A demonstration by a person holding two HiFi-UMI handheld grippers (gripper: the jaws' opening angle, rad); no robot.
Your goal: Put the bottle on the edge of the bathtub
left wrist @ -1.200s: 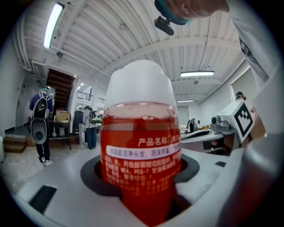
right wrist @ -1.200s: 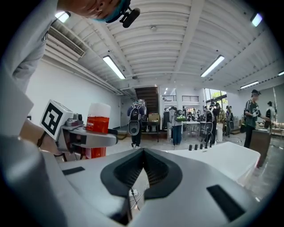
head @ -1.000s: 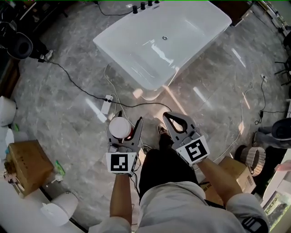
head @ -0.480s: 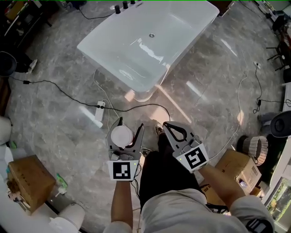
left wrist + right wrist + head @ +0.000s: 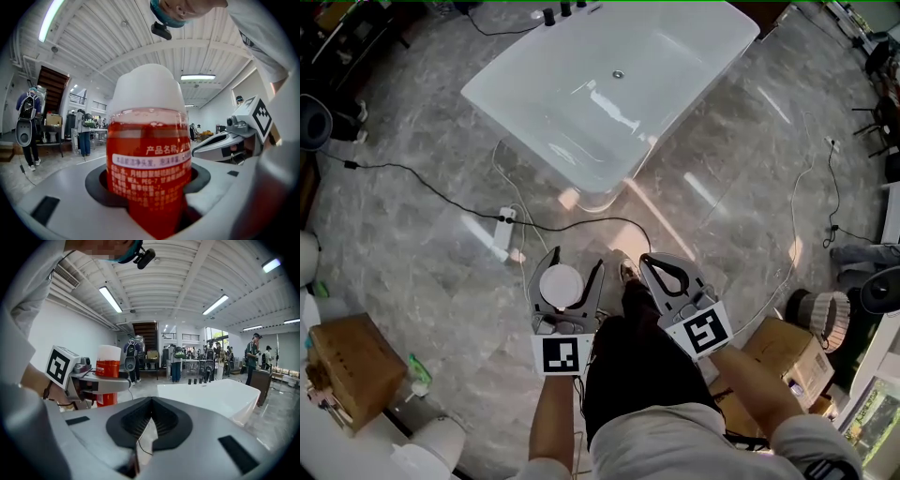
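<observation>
A bottle [image 5: 561,284] of red liquid with a white cap stands upright between the jaws of my left gripper [image 5: 575,261], which is shut on it. In the left gripper view the bottle [image 5: 149,159] fills the middle, gripped at its lower body. My right gripper [image 5: 648,260] hangs beside it, shut and empty; its jaws meet at their tips [image 5: 149,401]. The white bathtub [image 5: 530,131] stands on the floor ahead of both grippers, well apart from them. It also shows in the right gripper view, where the bathtub [image 5: 211,394] lies ahead to the right.
A power strip [image 5: 503,234] and black cables lie on the marble floor between me and the tub. Cardboard boxes sit at the left [image 5: 352,361] and right [image 5: 787,356], with a round basket [image 5: 825,319] nearby. Several people stand far off in the hall.
The head view has swung, so the tub now sits further left in the frame. Both grippers keep their pose, the left still shut on the bottle.
</observation>
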